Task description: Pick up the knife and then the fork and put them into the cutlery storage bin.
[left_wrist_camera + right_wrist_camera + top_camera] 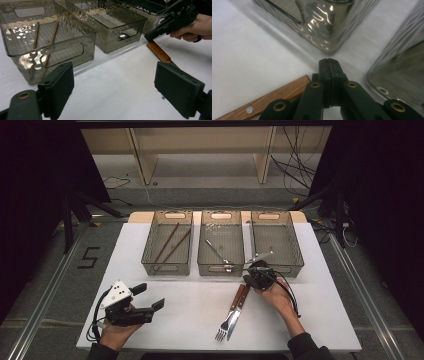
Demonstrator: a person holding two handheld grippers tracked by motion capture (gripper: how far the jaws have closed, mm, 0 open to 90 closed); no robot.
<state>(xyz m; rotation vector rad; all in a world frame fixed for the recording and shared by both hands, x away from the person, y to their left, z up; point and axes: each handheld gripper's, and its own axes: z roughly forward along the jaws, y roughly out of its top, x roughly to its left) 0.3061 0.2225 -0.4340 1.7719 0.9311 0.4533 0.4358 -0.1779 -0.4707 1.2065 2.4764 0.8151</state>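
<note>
On the white table (190, 295), near its front left corner, the left gripper (150, 301) lies level in the person's left hand (116, 332), its jaws spread wide and empty, pointing toward the right and the trays; the left gripper view shows bare table between its two pads. At centre right, the right gripper (252, 274) is held by the right hand (277, 295) just in front of the gap between the middle tray (221, 265) and the right tray (298, 255); its jaws are pressed together with nothing visibly between them. The wooden-handled fork (227, 317) and knife (237, 312) lie side by side on the table, handle ends just beside the right gripper's tip. In the right gripper view one wooden handle (269, 98) is partly covered by the gripper's linkage. Two chopsticks (170, 245) lie in the left tray (150, 255); a spoon (218, 254) lies in the middle tray, blurred by its rippled walls.
</note>
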